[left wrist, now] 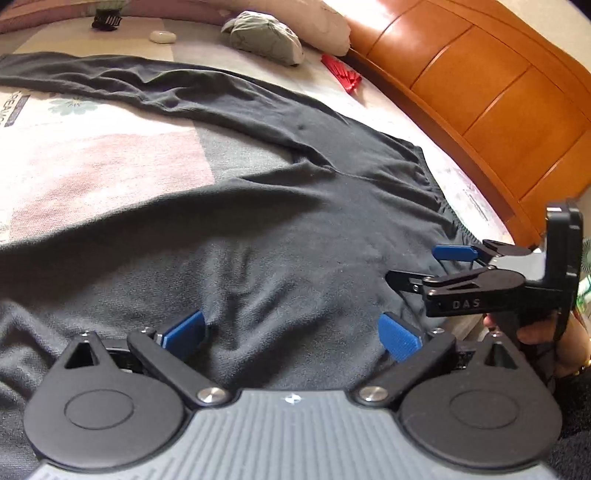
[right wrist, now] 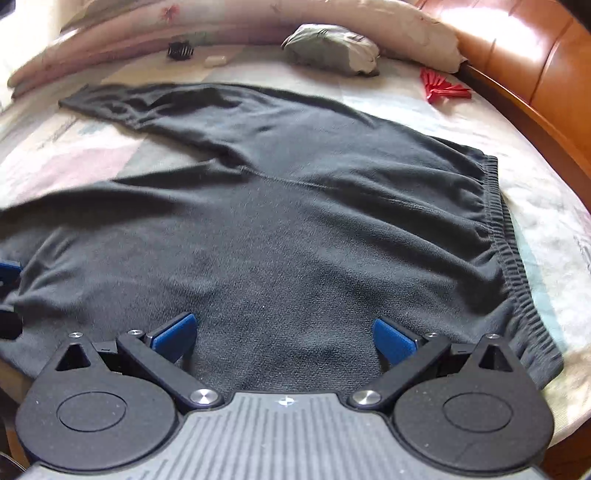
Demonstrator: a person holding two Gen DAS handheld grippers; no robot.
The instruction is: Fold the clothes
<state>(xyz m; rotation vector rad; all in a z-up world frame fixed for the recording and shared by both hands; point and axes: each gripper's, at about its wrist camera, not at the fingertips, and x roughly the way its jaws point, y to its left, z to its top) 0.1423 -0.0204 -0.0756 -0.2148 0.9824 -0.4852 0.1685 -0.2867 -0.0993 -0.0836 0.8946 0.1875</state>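
Observation:
A pair of dark grey fleece trousers [left wrist: 280, 206] lies spread flat on the bed, legs running to the far left, elastic waistband [right wrist: 506, 236] at the right. My left gripper [left wrist: 291, 334] is open just above the near trouser leg, with cloth between its blue pads. My right gripper [right wrist: 284, 334] is open over the seat of the trousers [right wrist: 295, 221], near the front edge. In the left wrist view the right gripper [left wrist: 424, 266] shows from the side at the right, open, by the waistband.
A grey-green bundled garment [right wrist: 332, 48] and a red fan [right wrist: 443, 88] lie at the far side near pillows [right wrist: 388, 22]. A small white object [left wrist: 162, 36] and a black item [left wrist: 106, 20] lie far left. A wooden headboard [left wrist: 498, 92] bounds the right.

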